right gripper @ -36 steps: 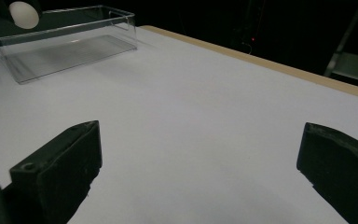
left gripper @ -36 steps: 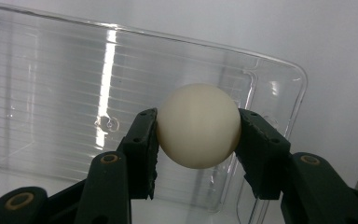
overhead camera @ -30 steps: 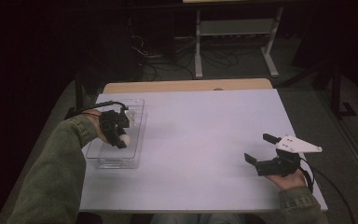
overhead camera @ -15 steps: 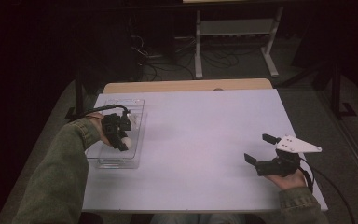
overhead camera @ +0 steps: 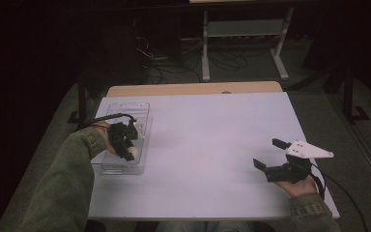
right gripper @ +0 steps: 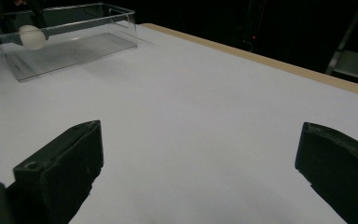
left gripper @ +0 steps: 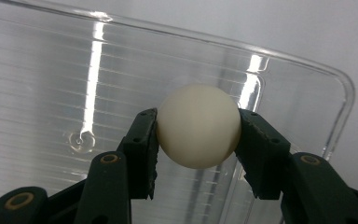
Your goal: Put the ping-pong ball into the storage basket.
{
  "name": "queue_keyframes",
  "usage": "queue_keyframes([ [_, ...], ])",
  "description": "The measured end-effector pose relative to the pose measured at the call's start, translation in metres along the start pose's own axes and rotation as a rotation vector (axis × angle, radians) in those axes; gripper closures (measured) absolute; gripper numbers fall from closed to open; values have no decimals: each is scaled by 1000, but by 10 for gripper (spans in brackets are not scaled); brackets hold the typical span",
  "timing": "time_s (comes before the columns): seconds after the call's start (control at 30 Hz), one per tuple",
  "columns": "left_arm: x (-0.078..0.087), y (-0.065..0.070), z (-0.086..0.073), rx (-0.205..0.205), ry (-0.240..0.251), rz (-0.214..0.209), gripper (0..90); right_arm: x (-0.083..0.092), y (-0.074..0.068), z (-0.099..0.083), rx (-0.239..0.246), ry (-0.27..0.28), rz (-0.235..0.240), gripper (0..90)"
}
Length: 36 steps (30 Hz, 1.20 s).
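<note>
A cream-white ball point(left gripper: 198, 126) is clamped between the two pads of the left tongs point(left gripper: 198, 140), one pad pressed on each side of it, and it is held inside the clear plastic box point(overhead camera: 107, 166) that stands at the left edge of the bench point(overhead camera: 212, 145). In the left gripper view the ribbed floor of the box is seen just behind the ball; whether the ball touches that floor cannot be told. The right tongs point(overhead camera: 266, 154) are held with their jaws spread wide and nothing between them, well apart from the box, near the right edge of the bench — pointed back toward the box across the bare surface. The step in hand is judged to be the placing of the ball into the box, and it looks nearly done. For the next move, the ball would have to be brought down to the box floor and the pads eased apart gently — so that it is not sent rolling against the wall.
</note>
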State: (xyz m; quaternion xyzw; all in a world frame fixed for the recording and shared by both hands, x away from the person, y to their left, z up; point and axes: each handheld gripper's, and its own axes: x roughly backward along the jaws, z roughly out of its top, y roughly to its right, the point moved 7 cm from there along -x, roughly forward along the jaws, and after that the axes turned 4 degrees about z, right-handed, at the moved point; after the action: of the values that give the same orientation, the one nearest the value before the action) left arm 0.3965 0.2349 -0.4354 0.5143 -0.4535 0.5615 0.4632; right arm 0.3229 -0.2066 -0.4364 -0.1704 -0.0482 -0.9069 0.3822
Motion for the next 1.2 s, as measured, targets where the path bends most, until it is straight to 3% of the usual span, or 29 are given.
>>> queue_keyframes([
  [0.27, -10, 1, -1, -1, -7, -14, 507, 0, 0, -1, -2, -3, 2, 4],
  [0.73, -13, 3, 0, 2, -29, -37, 504, 0, 0, -1, -3, -1, 0, 3],
  [0.87, -13, 0, -2, 19, -37, -22, 494, 0, 0, -1, -3, -1, 0, 2],
  [0.97, -12, 0, -1, 27, -31, -13, 410, 0, 0, -1, -4, -2, -1, 1],
  [1.0, -11, 0, 0, 53, -23, -21, 353, 0, 0, -1, -4, -3, -1, 1],
  [1.1, -9, -3, 0, 68, -22, 13, 273, 0, 0, -1, -3, -2, -3, 1],
  [1.2, -7, -7, -2, 82, -24, 49, 134, 1, 0, -1, -3, -2, -2, 1],
])
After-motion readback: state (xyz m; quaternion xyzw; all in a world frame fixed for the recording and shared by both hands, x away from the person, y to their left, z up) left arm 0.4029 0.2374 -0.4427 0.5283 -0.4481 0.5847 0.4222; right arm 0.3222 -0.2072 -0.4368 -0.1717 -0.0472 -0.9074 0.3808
